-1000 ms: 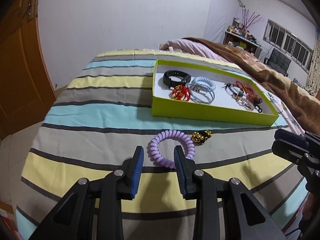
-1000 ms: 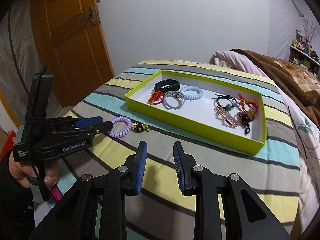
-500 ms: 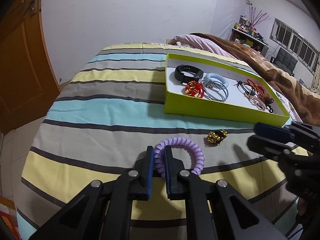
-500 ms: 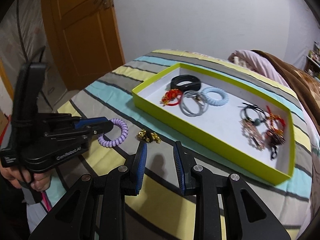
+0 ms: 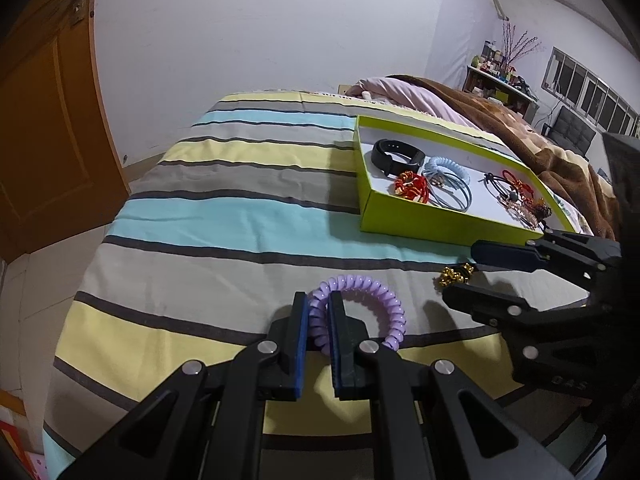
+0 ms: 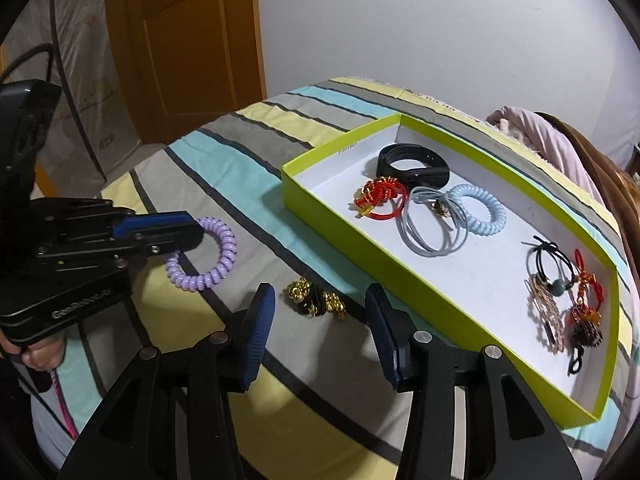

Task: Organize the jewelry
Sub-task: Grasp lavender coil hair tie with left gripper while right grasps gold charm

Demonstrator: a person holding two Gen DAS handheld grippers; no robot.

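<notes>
A purple coil hair tie (image 5: 374,300) (image 6: 218,258) lies on the striped bedspread, and my left gripper (image 5: 319,312) (image 6: 176,234) is shut on its near left side. A gold-and-black bead piece (image 6: 316,300) (image 5: 456,274) lies just ahead of my right gripper (image 6: 320,300), whose jaws are opening wide; the piece sits between the fingertips, untouched. The lime-green tray (image 6: 340,220) (image 5: 420,226) behind holds a black band (image 6: 412,166), a red knot bracelet (image 6: 378,198), grey cord loops, a blue coil tie (image 6: 478,210) and several dark and red pieces (image 6: 568,300).
The striped bedspread (image 5: 224,216) drops off at its left and near edges. An orange door (image 6: 180,40) stands beyond the bed's left side. A brown blanket (image 5: 520,140) and pink pillow lie past the tray. A person's hand (image 6: 40,354) holds the left gripper's handle.
My left gripper closed on the purple coil tie. My right gripper moved forward and down to the gold bead piece, and its jaws spread much wider.
</notes>
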